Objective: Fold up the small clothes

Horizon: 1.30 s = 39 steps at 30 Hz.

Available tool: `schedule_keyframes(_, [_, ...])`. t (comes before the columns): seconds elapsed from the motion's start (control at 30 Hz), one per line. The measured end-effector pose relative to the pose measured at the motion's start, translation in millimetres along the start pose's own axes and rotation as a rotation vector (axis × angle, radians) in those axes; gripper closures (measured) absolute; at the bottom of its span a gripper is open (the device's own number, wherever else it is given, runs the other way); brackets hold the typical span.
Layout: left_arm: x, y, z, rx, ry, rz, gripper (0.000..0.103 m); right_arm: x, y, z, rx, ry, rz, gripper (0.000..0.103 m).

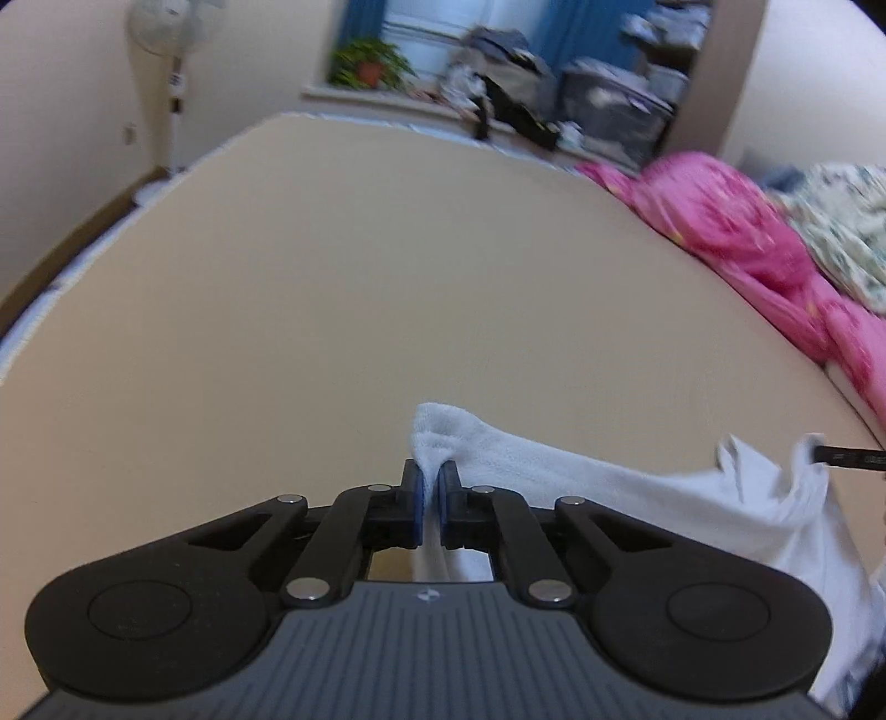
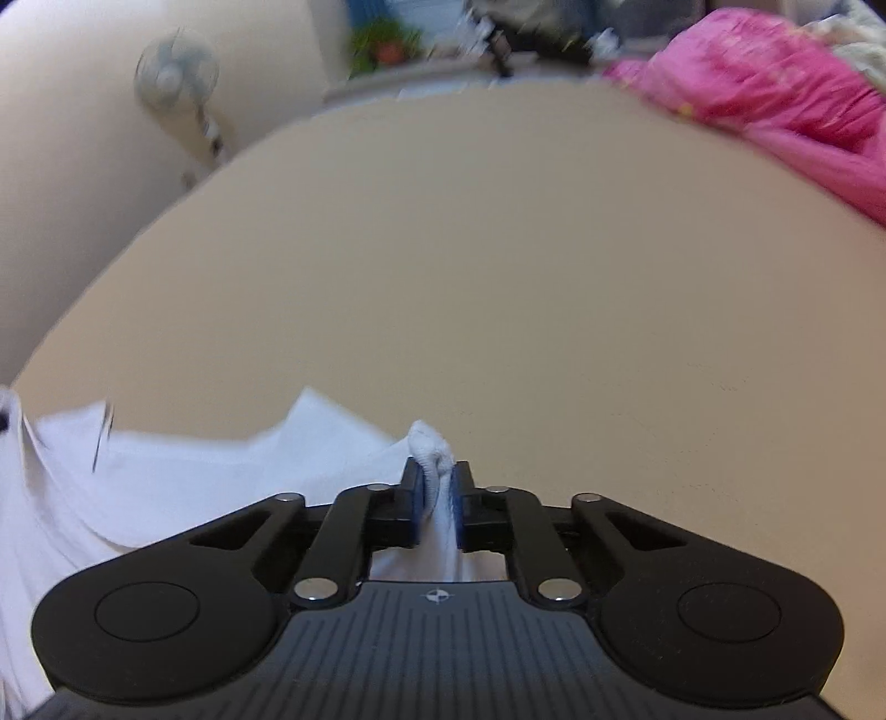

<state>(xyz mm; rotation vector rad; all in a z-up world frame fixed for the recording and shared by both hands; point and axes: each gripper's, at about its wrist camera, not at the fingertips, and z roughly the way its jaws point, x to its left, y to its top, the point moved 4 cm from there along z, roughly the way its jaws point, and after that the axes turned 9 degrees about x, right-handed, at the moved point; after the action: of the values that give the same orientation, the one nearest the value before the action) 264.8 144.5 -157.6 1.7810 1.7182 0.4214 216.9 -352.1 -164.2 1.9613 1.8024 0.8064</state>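
A small white garment hangs stretched between my two grippers above the beige bed sheet. My left gripper is shut on its left corner, which bunches up above the blue pads. The cloth runs right to the tip of the other gripper at the frame edge. In the right wrist view my right gripper is shut on the garment's other corner, and the white cloth spreads away to the left and sags below.
A pink blanket and a patterned cloth lie along the bed's right side. A standing fan, a potted plant and piled clutter stand beyond the bed's far edge.
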Motion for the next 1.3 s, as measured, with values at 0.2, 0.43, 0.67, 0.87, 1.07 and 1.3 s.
schedule_keyframes(0.2, [3,1,20,0.079,0.048,-0.075,0.094,-28,9,8,0.034,0.029,0.252,0.079])
schedule_keyframes(0.43, [20,7,25,0.111,-0.010,-0.211,0.070,-40,9,-1,-0.002,-0.020,0.295,0.061])
schedule_keyframes(0.67, [25,5,37,0.173,-0.027,-0.232,0.065,-26,5,15,0.078,0.061,0.240,0.053])
schedule_keyframes(0.87, [22,-2,28,0.112,0.034,-0.185,0.099,-6,10,28,0.084,0.020,0.190,0.100])
schedule_keyframes(1.07, [22,-2,14,0.045,0.077,-0.155,0.099,-3,18,7,-0.087,-0.040,0.187,0.101])
schedule_keyframes(1.3, [36,-19,-2,0.093,0.070,-0.220,0.087,-18,7,7,0.010,-0.081,0.285,0.078])
